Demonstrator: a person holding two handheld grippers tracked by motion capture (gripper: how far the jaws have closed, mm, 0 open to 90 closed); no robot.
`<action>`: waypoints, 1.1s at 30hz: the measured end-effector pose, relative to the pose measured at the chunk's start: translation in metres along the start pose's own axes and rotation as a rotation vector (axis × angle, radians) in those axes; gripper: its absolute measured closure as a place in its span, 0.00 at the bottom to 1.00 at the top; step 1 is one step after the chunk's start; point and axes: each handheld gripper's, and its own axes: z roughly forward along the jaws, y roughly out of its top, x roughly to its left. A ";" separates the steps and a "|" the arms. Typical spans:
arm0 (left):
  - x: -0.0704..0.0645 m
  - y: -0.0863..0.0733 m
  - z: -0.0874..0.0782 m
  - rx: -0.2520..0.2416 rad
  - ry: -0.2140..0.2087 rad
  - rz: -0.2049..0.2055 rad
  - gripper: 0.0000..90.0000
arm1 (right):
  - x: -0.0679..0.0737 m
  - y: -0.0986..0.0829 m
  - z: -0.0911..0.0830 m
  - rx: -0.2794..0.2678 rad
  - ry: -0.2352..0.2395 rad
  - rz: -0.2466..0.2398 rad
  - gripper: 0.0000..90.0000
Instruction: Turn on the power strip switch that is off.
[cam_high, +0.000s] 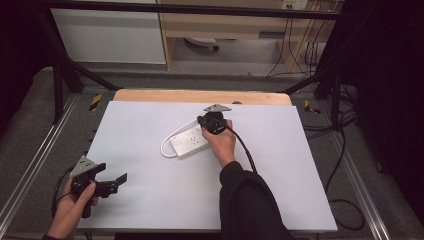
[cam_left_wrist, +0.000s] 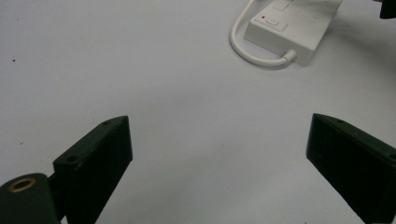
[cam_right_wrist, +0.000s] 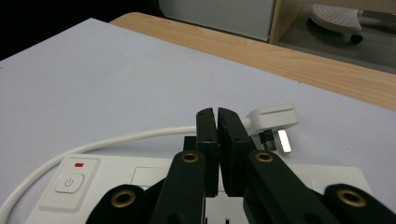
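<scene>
A white power strip (cam_high: 189, 141) lies mid-table with its cable (cam_high: 165, 148) looping off its left end. My right gripper (cam_high: 204, 121) hovers low over the strip's far end, jaws shut with nothing seen between them. In the right gripper view, the shut gripper (cam_right_wrist: 217, 133) sits above the strip (cam_right_wrist: 93, 179), whose rocker switch (cam_right_wrist: 69, 183) is at the left. The strip's own white plug (cam_right_wrist: 275, 122) lies just past the jaws on the mat. My left gripper (cam_high: 111, 174) rests open near the front left corner. In the left gripper view, that gripper (cam_left_wrist: 219, 158) faces the strip (cam_left_wrist: 292, 28), far off.
A white board (cam_high: 150, 200) covers the table, with a wooden edge (cam_high: 200, 96) showing at the back. Black frame bars (cam_high: 60, 75) stand at both sides. Cables (cam_high: 345, 165) trail on the floor to the right.
</scene>
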 end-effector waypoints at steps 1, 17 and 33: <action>0.000 0.000 0.000 0.000 0.000 0.000 0.08 | 0.000 0.000 0.001 0.004 0.002 -0.003 0.98; 0.000 0.000 0.000 -0.002 0.000 0.002 0.08 | 0.004 -0.005 0.007 0.022 0.015 -0.008 1.00; 0.000 0.000 0.000 -0.002 -0.002 0.005 0.08 | 0.007 -0.009 0.011 0.036 0.026 0.000 1.00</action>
